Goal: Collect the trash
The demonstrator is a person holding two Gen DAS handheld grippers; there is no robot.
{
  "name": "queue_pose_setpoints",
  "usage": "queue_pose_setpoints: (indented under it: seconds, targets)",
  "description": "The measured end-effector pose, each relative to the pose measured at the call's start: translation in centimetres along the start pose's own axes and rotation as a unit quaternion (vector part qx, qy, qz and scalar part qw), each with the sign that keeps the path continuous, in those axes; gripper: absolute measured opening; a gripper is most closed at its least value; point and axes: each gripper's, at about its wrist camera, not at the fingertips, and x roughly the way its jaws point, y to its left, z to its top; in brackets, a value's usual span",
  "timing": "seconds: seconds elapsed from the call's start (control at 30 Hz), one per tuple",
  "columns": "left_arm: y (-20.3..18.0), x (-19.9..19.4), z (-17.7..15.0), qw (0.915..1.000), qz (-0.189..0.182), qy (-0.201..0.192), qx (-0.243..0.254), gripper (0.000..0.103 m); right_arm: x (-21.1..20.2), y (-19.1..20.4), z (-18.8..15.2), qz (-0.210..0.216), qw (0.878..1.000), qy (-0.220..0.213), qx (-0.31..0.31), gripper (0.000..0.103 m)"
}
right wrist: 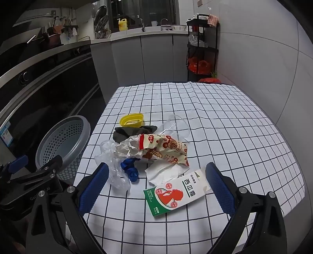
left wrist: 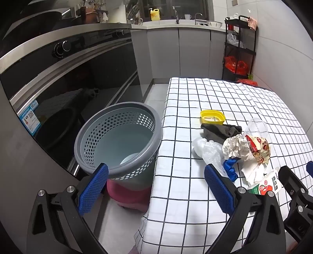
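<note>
The trash sits heaped on the checked cloth [right wrist: 215,121] just ahead of the right gripper [right wrist: 156,183], whose blue ribbed pads are spread wide with nothing between them but air. Nearest those pads lies a flat white-and-green box [right wrist: 175,195] printed 西瓜霜 beside a red head in profile; its smaller print is too fine to read. Just beyond it a white tissue [right wrist: 166,173] lies limp, and past that a cream wrapper [right wrist: 166,148] with red-brown cartoon print and characters I cannot make out. Left of the wrapper is crumpled paper [right wrist: 127,148], then a clear plastic bag [right wrist: 111,162], thin and wrinkled, with a twisted blue scrap [right wrist: 130,170] against it. Farther off are a dark grey rag [right wrist: 127,131], a clear cup [right wrist: 174,127] on its side, and a yellow oval lid [right wrist: 131,119].

The left gripper [left wrist: 156,183] is also spread, holding nothing, one pad over the floor and the other over the table edge. Ahead and left of it stands the bin [left wrist: 119,138], grey plastic, round, with perforated walls, set on a dark red stool [left wrist: 129,195] just beside the table. Something pale lies at its bottom. Beyond the bin is a glossy black oven [left wrist: 58,82] with round knobs and a blue sticker, unreadable. On the far counter stands a yellow bottle [left wrist: 155,14]; a black rack [left wrist: 238,48] with red bags stands by the wall.
</note>
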Motion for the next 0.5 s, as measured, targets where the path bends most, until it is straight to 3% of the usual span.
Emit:
queue_pose_setpoints:
  seconds: [0.5]
  targets:
    - [-0.14, -0.27, 0.05, 1.0000, 0.002, -0.001, 0.002, 0.097, -0.26, -0.21, 0.07, 0.002, 1.000, -0.007, 0.003, 0.095]
